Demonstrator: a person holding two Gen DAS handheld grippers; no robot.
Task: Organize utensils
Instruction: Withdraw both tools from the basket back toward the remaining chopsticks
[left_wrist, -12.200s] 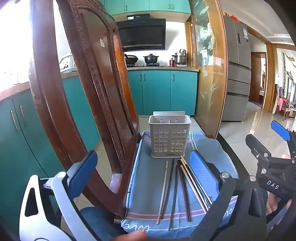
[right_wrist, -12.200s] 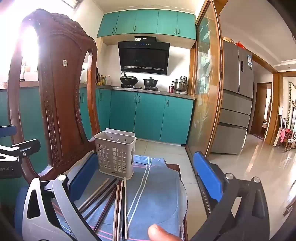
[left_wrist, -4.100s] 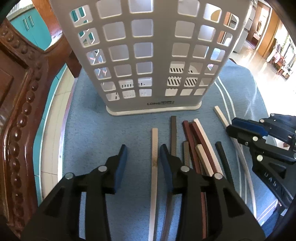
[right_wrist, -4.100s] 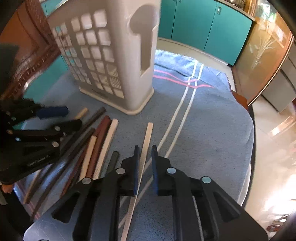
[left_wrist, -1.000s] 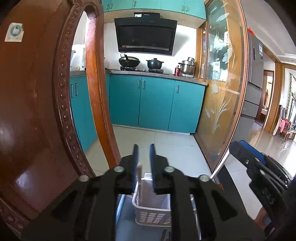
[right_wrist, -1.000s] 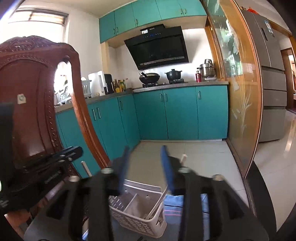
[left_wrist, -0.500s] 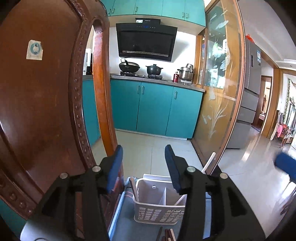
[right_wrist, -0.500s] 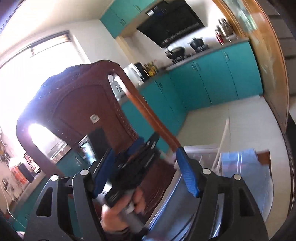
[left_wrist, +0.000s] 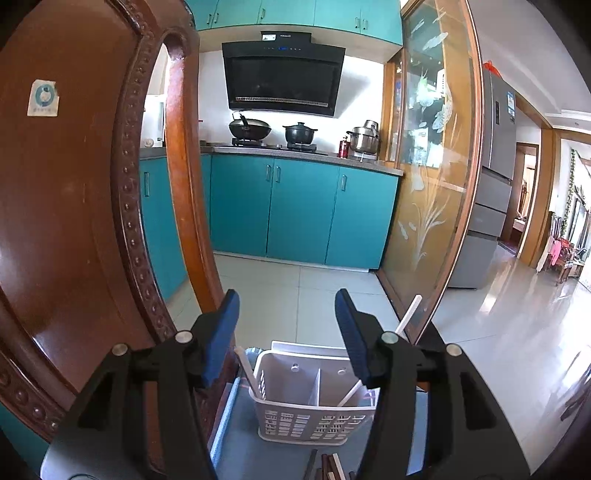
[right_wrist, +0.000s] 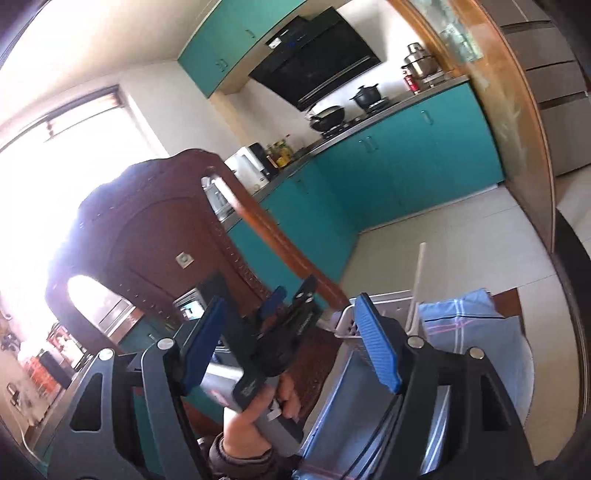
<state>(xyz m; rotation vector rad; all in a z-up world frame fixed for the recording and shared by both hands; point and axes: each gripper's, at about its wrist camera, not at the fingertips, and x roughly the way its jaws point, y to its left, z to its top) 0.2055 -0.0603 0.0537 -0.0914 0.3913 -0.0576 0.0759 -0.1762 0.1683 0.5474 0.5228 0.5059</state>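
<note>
Two chopsticks (left_wrist: 408, 316) stand in the basket (left_wrist: 291, 384); both grippers, left (left_wrist: 286, 336) & right (right_wrist: 291, 341), have just been opening, nothing between jaws. Drop straight to the next stick (left_wrist: 334, 467), grip mid-shaft.

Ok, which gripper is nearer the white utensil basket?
Left, probably. The left gripper hovers just above the basket; the right gripper sits farther back, behind the left one.

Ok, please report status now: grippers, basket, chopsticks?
Left gripper and right gripper open, empty. Basket holds two pale chopsticks. Rest on cloth. Nothing blocking.
</note>
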